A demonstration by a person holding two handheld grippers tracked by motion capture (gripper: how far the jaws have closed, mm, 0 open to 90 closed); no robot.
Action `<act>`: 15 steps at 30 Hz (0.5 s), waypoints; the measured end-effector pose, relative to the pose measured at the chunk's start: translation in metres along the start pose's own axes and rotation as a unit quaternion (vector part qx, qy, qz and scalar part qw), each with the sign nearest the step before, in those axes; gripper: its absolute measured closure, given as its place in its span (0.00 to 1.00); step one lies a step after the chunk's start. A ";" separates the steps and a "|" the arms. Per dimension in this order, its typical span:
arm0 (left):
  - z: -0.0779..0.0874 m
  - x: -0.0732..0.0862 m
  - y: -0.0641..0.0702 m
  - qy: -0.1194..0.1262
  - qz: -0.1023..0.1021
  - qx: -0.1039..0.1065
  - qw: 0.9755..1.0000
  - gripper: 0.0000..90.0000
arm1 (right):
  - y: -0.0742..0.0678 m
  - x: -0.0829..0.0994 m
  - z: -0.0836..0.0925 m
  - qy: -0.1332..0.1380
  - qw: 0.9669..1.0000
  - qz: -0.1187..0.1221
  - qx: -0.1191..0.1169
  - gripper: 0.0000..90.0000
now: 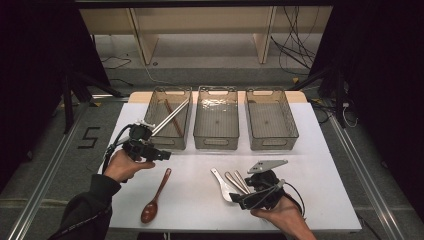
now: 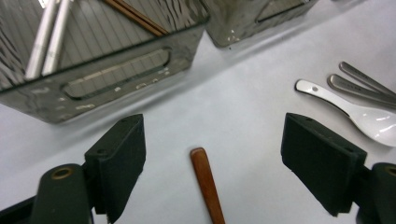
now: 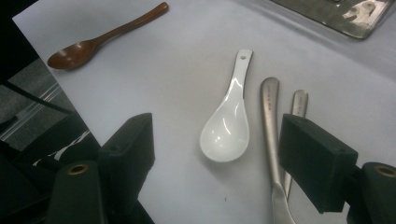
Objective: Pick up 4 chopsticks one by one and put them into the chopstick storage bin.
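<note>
High view, chopsticks [image 1: 171,116] inside left bin [image 1: 186,131]

Both grippers black: left gripper [image 1: 161,154] with black cable looped off its back, right gripper [image 1: 239,201] topped by grey three-cornered plate. Jaws are blocky matte pads, brass-ringed holes at their bases. Dark long sleeve [image 1: 87,210] on left arm

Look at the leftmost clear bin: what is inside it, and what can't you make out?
Inside the leftmost bin lie a pair of silver chopsticks and a pair of brown chopsticks, crossing each other. The left gripper covers the bin's near left corner, so anything there stays hidden.
</note>
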State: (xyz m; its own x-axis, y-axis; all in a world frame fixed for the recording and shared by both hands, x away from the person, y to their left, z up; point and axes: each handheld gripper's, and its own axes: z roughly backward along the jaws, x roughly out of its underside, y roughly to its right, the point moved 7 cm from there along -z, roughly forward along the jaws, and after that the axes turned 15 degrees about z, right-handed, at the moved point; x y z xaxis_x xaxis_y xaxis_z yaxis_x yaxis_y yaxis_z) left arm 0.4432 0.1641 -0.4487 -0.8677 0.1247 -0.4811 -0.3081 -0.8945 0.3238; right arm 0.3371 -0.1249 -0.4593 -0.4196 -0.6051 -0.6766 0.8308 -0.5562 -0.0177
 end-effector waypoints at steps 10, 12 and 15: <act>-0.003 0.021 0.004 -0.011 -0.004 -0.007 1.000 0.22 | 0.002 0.002 -0.001 0.000 1.000 -0.001 -0.001 0.31; -0.001 0.024 0.005 -0.012 -0.003 -0.008 1.000 0.22 | 0.002 0.001 -0.001 0.001 1.000 -0.001 -0.001 0.31; -0.002 0.031 0.004 -0.013 -0.001 -0.012 1.000 0.21 | 0.002 0.001 -0.001 0.000 1.000 0.000 -0.001 0.31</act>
State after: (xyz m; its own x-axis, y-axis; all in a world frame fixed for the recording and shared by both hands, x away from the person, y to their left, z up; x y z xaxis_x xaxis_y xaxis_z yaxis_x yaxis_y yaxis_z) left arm 0.4159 0.1632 -0.4635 -0.8773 0.1380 -0.4597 -0.3006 -0.9046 0.3022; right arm 0.3382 -0.1261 -0.4609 -0.4204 -0.6048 -0.6764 0.8315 -0.5552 -0.0203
